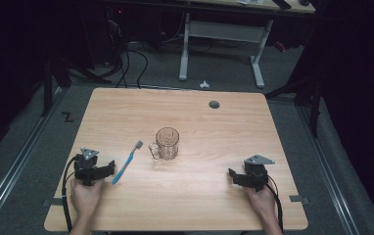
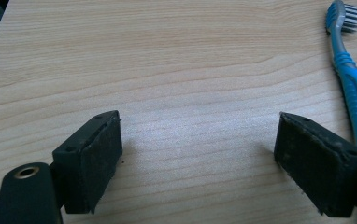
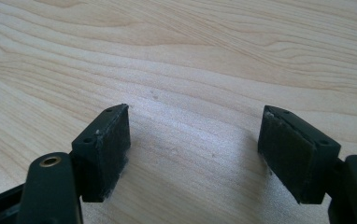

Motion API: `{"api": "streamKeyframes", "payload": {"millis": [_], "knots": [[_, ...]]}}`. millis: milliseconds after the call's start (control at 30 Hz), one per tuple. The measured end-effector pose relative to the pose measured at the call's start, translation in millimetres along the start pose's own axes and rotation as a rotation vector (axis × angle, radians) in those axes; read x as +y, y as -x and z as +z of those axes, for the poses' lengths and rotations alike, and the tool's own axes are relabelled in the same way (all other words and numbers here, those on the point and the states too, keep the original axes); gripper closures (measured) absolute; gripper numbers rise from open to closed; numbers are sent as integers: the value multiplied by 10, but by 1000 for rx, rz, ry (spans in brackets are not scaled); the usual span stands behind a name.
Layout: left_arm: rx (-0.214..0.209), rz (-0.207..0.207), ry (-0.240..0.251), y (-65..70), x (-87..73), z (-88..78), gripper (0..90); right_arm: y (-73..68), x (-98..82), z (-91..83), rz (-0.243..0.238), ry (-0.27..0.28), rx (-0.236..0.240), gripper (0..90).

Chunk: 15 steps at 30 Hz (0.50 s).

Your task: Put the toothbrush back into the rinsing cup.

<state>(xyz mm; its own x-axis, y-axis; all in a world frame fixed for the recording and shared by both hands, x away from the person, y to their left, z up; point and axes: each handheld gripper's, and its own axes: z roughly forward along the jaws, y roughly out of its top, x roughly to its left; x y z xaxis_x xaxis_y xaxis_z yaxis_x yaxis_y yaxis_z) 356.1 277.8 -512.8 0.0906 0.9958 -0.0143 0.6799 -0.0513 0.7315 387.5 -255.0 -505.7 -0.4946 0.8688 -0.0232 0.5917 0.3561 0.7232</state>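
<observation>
In the high view, a wooden table [image 1: 199, 196] is seen from above, with two hand-held grippers rested near its close edge. The left gripper [image 1: 107, 169] is held at about eight o'clock on the tabletop, and the right gripper [image 1: 232, 175] at about four o'clock; the two are kept well apart. A blue toothbrush [image 1: 126, 164] is laid flat just beside the left gripper, at its three o'clock, with the bristled head pointed toward one o'clock and the handle end toward seven o'clock. A clear glass mug [image 1: 166, 143] is stood upright near the table's middle, just past the brush head at its three o'clock, with its handle turned toward nine o'clock. A dark round hole [image 1: 214, 104] is set in the tabletop toward one o'clock.

In the left gripper view, the two black jaws are spread wide over bare wood, and nothing is clasped between them. The toothbrush [image 2: 352, 79] is seen at two to three o'clock, lying outside the right-hand jaw, close by it; whether the two touch cannot be told.

In the right gripper view, the jaws are likewise parted wide, and bare wood grain of the table [image 3: 176, 56] is seen between the pads [image 3: 113, 149].
</observation>
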Motion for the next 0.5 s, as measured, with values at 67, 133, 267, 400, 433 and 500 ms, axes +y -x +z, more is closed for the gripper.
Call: {"api": "streamKeyframes", "payload": {"millis": [67, 133, 267, 400, 433, 500], "knots": [[0, 0, 0, 0, 0, 1, 158, -2, 0, 0, 1, 0, -1, 255], [-1, 0, 1, 0, 1, 1, 158, -3, -1, -1, 2, 0, -3, 255], [-4, 0, 1, -1, 1, 1, 162, -5, -1, -2, 2, 0, -4, 255], [-3, -5, 2, -3, 9, 9, 165, -8, -2, -3, 5, 0, -6, 255], [-3, -5, 2, -3, 9, 9, 165, -8, -2, -3, 5, 0, -6, 255], [0, -6, 0, -1, 12, 10, 165, -11, -3, -4, 8, 1, -8, 255]]}}
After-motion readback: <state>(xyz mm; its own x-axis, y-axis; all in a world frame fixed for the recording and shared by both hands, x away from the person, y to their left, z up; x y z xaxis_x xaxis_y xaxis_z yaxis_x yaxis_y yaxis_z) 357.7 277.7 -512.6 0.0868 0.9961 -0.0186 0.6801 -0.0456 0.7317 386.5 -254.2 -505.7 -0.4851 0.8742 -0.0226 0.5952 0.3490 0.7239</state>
